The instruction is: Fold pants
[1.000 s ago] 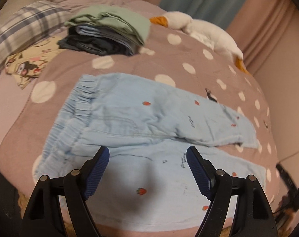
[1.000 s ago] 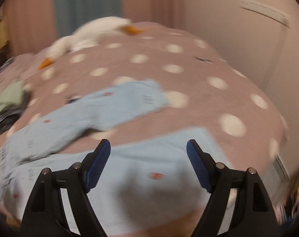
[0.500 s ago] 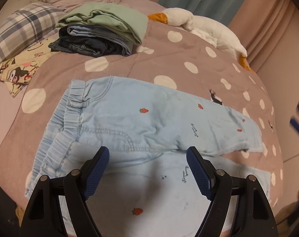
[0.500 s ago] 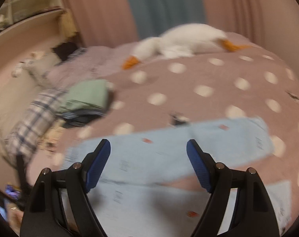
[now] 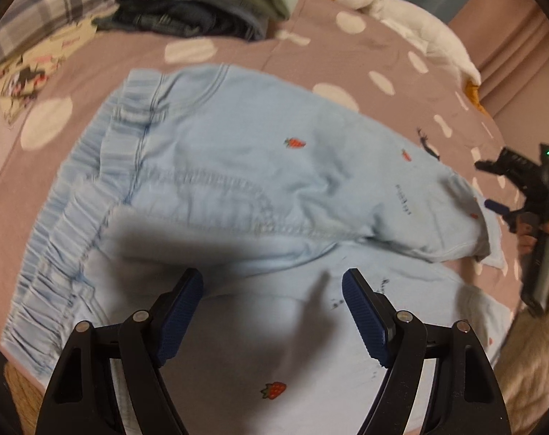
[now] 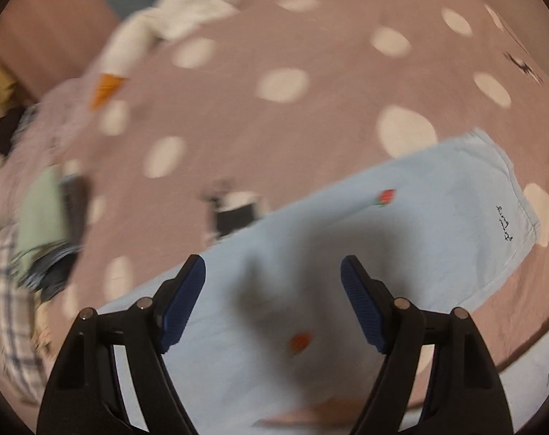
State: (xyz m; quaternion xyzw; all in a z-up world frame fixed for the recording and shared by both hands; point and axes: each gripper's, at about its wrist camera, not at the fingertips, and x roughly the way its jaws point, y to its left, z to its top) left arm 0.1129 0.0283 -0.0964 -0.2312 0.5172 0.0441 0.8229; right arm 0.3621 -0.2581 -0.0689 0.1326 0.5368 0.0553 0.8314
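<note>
On a polka-dot bedspread [image 5: 310, 54], light-blue pants [image 5: 238, 166] lie flat.
Waistband left, legs running right; small black script unreadable. Both my left gripper [image 5: 272, 311] and right gripper [image 6: 272, 301] gape apart, holding nothing.

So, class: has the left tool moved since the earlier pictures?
Yes. The left tool has moved closer to the pants; they fill more of its view, the clothes pile nearer the top.
</note>
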